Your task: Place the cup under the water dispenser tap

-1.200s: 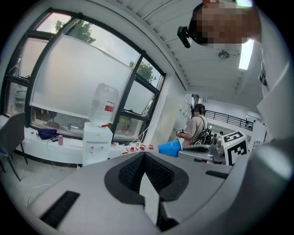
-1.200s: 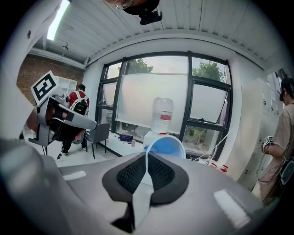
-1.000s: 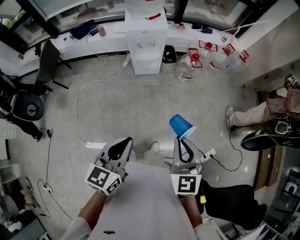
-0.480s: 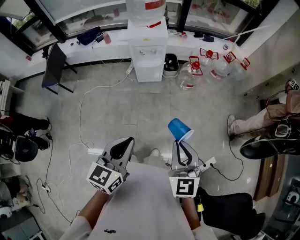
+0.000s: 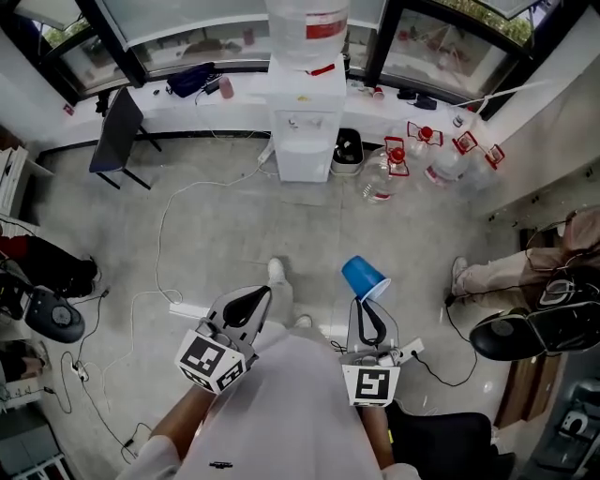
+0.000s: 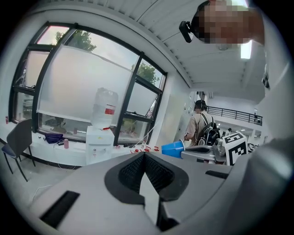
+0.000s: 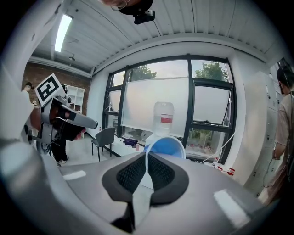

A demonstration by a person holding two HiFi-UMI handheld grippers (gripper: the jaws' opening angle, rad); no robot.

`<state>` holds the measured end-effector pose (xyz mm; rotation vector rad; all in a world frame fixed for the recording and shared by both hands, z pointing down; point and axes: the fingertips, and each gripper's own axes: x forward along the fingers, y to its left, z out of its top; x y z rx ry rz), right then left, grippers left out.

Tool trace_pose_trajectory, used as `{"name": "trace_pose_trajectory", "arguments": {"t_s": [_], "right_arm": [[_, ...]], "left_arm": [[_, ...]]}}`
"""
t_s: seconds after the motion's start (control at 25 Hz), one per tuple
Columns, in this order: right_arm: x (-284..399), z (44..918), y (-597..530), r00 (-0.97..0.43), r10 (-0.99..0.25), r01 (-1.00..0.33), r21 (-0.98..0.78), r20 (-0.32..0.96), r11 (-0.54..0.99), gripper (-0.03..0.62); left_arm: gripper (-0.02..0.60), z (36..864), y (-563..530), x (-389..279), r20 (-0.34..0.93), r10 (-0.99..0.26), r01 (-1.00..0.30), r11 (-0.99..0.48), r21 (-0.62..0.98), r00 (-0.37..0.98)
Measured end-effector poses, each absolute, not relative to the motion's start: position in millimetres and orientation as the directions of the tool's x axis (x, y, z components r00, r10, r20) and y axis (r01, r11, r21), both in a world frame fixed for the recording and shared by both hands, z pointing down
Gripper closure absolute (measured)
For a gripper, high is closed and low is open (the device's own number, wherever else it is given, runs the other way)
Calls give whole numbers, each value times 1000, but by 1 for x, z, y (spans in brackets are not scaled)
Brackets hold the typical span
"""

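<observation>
The white water dispenser with a clear bottle on top stands against the far window counter. A blue cup lies tilted at the tip of my right gripper, whose jaws are shut on its rim. In the right gripper view the cup hides most of the dispenser, and only the bottle rises above it. My left gripper is held level beside the right one, shut and empty. From the left gripper view the dispenser shows far ahead and the cup at the right.
Several empty water jugs with red caps and a black bin sit right of the dispenser. A black chair stands to the left. Cables and a power strip lie on the floor. A seated person's legs reach in at the right.
The dispenser has slid lower in the head view and looks nearer, as the person walks toward it. Both grippers keep their pose, with the cup still in the right one.
</observation>
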<state>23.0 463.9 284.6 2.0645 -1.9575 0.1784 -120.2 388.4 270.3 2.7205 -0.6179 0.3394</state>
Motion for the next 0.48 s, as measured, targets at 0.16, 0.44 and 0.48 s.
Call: {"name": "trace_pose_trajectory", "arguments": {"t_s": [0.16,0.44,0.48], "right_arm": [[31,292,445,73,-950,-992,122,305,-38,571],[55,300,368,66,-937,-994,105,342,-32,571],[60,301,353,61,-935,-995,99,349,-28,571]], "left_arm": [[580,276,366,-111,297,-371,-451,-847,280,880],[580,285,287,-72,292,-349,-434,-845,312,890],[580,285,273,-65,290,-347,-432,-846,314,892]]}}
